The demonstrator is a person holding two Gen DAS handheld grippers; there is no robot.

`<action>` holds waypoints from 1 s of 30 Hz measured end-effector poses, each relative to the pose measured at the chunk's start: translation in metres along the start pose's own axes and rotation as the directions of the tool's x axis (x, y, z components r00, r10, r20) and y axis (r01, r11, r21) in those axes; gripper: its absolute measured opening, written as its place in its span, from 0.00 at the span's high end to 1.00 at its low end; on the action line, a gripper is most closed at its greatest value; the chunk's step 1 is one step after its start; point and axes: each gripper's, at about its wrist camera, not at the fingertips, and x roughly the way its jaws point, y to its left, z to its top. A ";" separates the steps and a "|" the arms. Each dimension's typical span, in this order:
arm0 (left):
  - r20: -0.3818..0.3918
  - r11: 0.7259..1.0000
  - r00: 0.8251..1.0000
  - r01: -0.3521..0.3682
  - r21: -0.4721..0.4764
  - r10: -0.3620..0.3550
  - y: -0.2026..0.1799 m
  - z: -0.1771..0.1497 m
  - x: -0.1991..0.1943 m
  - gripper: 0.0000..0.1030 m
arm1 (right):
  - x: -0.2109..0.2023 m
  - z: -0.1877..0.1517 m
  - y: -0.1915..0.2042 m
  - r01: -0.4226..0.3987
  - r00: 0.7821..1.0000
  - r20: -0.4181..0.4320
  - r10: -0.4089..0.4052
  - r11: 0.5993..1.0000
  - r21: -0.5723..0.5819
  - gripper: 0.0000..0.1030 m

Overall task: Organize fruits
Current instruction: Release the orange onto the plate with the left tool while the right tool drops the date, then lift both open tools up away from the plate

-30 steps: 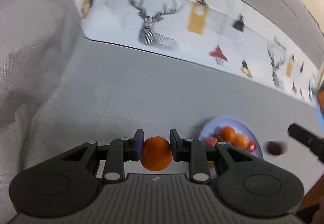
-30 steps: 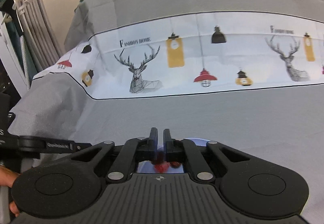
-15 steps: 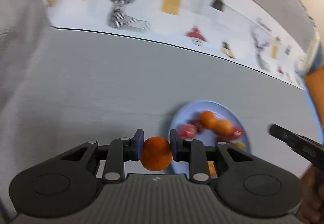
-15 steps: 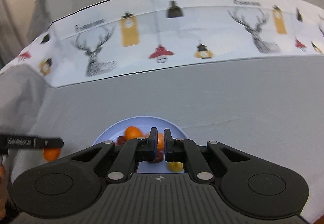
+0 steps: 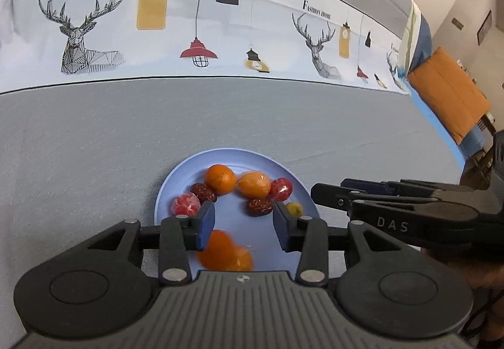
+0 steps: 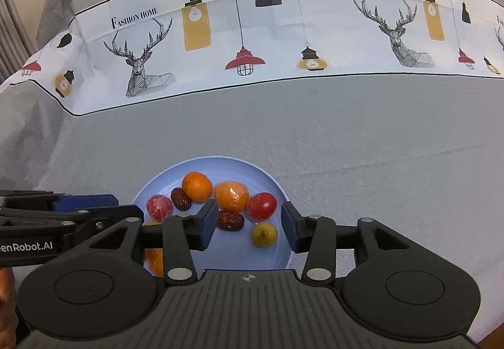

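Note:
A blue plate (image 5: 252, 156) (image 6: 163, 178) sits on the grey cloth and holds several fruits: oranges (image 5: 220, 179) (image 6: 197, 186), red fruits (image 5: 280, 189) (image 6: 261, 205), dark dates (image 5: 260, 207) (image 6: 230, 220) and a small yellow fruit (image 6: 264, 234) (image 5: 293, 208). My left gripper (image 5: 242, 227) is open above the plate's near side. A blurred orange (image 5: 225, 251) lies free just below its fingers on the plate; it also shows in the right wrist view (image 6: 155, 260). My right gripper (image 6: 249, 227) is open and empty over the plate, and shows from the side in the left wrist view (image 5: 324, 191).
The grey tablecloth (image 6: 346, 144) has a white printed band (image 6: 252, 33) with deer and lamps across the back. An orange cushion (image 5: 447, 93) on a chair stands past the table's right edge. A curtain (image 6: 9, 21) hangs at far left.
My left gripper moved over the plate and opened, letting go of the orange, which dropped onto the plate. My right gripper opened and came down over the plate.

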 end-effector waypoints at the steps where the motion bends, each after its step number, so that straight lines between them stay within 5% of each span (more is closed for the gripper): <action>1: -0.003 1.000 1.000 -0.006 0.004 0.006 -0.001 0.000 0.001 0.56 | 0.000 0.000 0.000 0.002 1.000 -0.001 -0.002 1.000 -0.001 0.50; 5: -0.010 1.000 1.000 -0.018 0.002 0.018 0.001 0.000 0.002 0.49 | 0.000 -0.001 -0.003 0.007 1.000 -0.002 -0.007 1.000 0.000 0.43; 13: 0.074 0.992 0.994 -0.093 0.090 0.086 -0.011 -0.008 -0.021 0.21 | -0.012 -0.003 -0.002 0.027 0.999 0.038 -0.027 1.000 -0.016 0.08; 17: 0.162 0.982 0.976 -0.160 0.099 0.143 -0.028 -0.008 -0.050 0.17 | -0.034 -0.005 -0.004 0.066 0.992 0.108 -0.062 0.997 -0.033 0.03; 20: 0.179 0.990 0.976 -0.134 0.045 0.124 -0.038 -0.010 -0.073 0.13 | -0.058 -0.009 -0.011 0.083 0.985 0.149 -0.083 0.997 0.007 0.01; 22: 0.158 0.987 0.974 -0.156 -0.034 0.159 -0.039 -0.017 -0.079 0.02 | -0.073 -0.016 -0.016 0.071 0.982 0.169 -0.080 0.996 0.054 0.01; 25: 0.099 0.973 0.973 -0.196 -0.123 0.208 -0.035 -0.047 -0.070 0.01 | -0.084 -0.029 -0.016 0.061 0.983 0.167 -0.073 0.995 0.079 0.01; 28: -0.066 0.957 0.960 -0.277 -0.080 0.272 -0.034 -0.063 -0.043 0.01 | -0.078 -0.035 -0.009 0.087 0.986 0.143 -0.090 0.996 0.026 0.01; 30: -0.027 0.947 0.948 -0.317 -0.052 0.316 -0.032 -0.058 -0.042 0.01 | -0.069 -0.036 -0.004 0.103 0.987 0.126 -0.101 0.995 -0.010 0.01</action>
